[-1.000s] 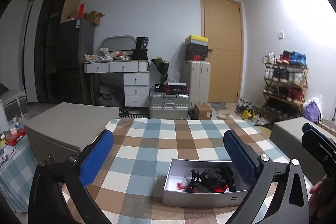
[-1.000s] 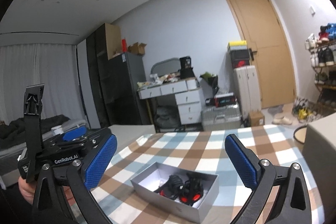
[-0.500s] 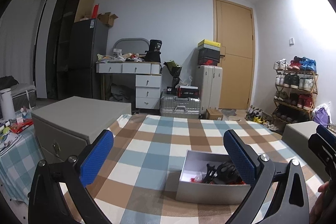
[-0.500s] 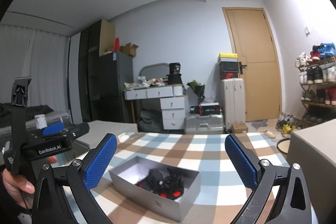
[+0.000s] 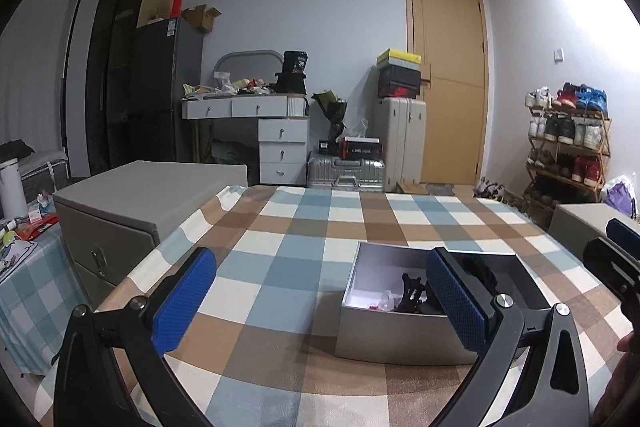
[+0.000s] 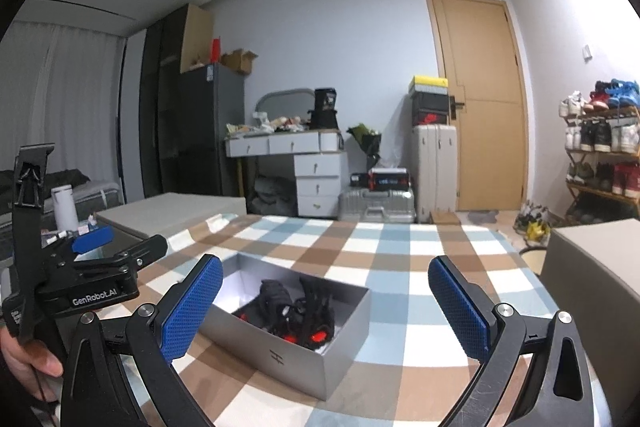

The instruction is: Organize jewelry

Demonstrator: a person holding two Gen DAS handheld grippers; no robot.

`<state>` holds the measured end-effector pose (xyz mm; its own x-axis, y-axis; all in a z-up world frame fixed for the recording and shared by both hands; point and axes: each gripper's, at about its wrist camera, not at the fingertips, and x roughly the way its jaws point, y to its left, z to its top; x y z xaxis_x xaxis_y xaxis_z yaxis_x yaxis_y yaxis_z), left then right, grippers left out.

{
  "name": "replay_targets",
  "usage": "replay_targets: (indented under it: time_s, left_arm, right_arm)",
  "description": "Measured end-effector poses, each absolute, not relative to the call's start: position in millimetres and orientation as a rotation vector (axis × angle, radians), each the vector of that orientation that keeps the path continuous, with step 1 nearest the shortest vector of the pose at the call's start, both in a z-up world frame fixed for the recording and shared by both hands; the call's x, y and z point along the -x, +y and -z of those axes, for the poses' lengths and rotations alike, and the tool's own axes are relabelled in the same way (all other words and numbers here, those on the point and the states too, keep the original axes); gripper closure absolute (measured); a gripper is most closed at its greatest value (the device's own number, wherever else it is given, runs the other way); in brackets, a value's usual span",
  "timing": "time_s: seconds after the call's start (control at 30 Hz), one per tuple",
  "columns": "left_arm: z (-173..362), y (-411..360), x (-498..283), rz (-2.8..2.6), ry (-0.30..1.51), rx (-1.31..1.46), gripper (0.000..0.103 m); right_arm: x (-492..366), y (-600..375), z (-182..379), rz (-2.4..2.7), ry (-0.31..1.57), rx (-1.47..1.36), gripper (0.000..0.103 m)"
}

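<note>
Left gripper (image 5: 320,301) held level and pointing forward, blue-padded fingers (image 5: 184,301) spread wide apart, nothing between them. Right gripper (image 6: 326,303) likewise level, pads (image 6: 460,307) wide apart and empty. Left hand (image 6: 30,363) wrapped round the left gripper's handle at the lower left edge of the right wrist view; right hand (image 5: 624,379) only a sliver at the left wrist view's lower right edge

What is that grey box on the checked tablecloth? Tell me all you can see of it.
The grey box is a shallow, lidless rectangular box, cardboard by its look, with silver-grey outer walls, a white inside and a small mark on one wall. It sits flat on the checked tablecloth, at an angle to the table's edges. Inside lies a tangle of black items with red spots and a small clear piece. Neither gripper touches it.
</note>
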<state>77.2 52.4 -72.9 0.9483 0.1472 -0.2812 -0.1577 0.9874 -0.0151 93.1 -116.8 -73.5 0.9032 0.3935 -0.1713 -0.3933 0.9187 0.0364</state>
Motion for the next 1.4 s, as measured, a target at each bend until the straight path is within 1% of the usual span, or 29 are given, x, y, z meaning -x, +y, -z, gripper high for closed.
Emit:
replay_targets:
  time_s: [0.07,0.17,0.27,1.4]
  left_arm:
    - [73,48,-80,-0.167,0.313,0.015,0.001]
    - [72,46,-78,-0.145,0.312,0.007,0.001]
    - [70,46,-74,-0.151,0.311,0.011,0.001]
    - [69,48,-74,-0.151,0.316,0.012,0.001]
  right_arm:
    - [-100,-112,76,-0.394,0.217,0.019,0.0]
    - [-111,-103,81,-0.363,0.285,0.059,0.0]
    - [-106,-109,81,-0.365,0.262,0.041,0.0]
    - [-108,-107,81,-0.364,0.272,0.043,0.0]
